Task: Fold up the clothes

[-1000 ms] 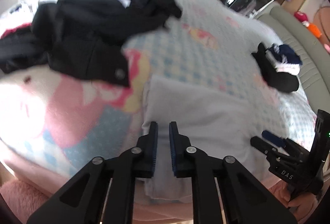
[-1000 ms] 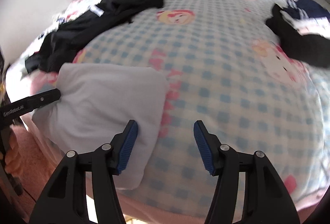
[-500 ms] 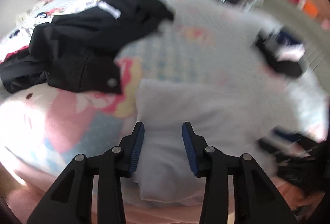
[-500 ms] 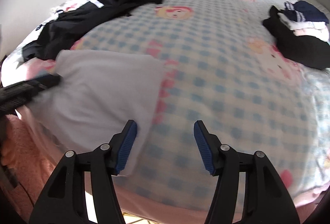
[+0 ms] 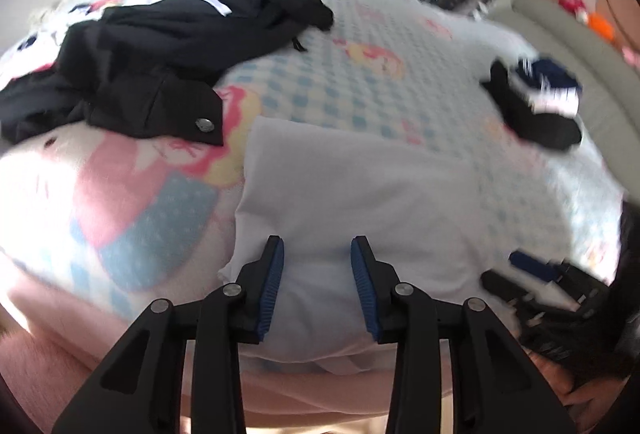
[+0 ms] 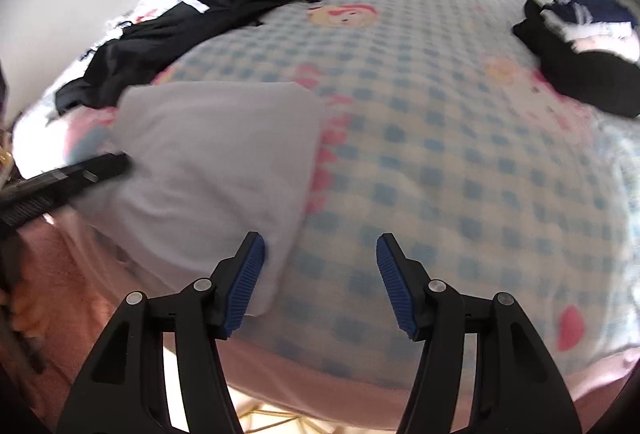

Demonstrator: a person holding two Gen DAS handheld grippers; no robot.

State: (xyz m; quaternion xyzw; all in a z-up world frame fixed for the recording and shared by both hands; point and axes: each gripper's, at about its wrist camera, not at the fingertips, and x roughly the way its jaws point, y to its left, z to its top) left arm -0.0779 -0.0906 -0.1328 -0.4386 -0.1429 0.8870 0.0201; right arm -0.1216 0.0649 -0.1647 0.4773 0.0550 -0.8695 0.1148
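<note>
We see the white cloth (image 5: 352, 194) folded into a flat rectangle at the near edge of the bed (image 6: 460, 154), its lower hem draping a little over the side. Our left gripper (image 5: 317, 282) hangs over the cloth's near left part; its jaws have just been opening and then eased in slightly, and they now stand apart with the cloth below them, the pads not pressing on it. Our right gripper (image 6: 320, 282) is released too, its jaws wide; the left pad sits over the cloth's near right corner and the right pad over the bare blue-checked blanket, gripping nothing. From the right wrist view, the left gripper's black finger reaches in over the cloth's left edge. Beyond the cloth to the left sprawls a black garment (image 5: 168, 46), unfolded, one flap with a metal snap. Far to the right sits a small pile (image 6: 580, 46) of folded dark and white clothes, well apart from the cloth.
</note>
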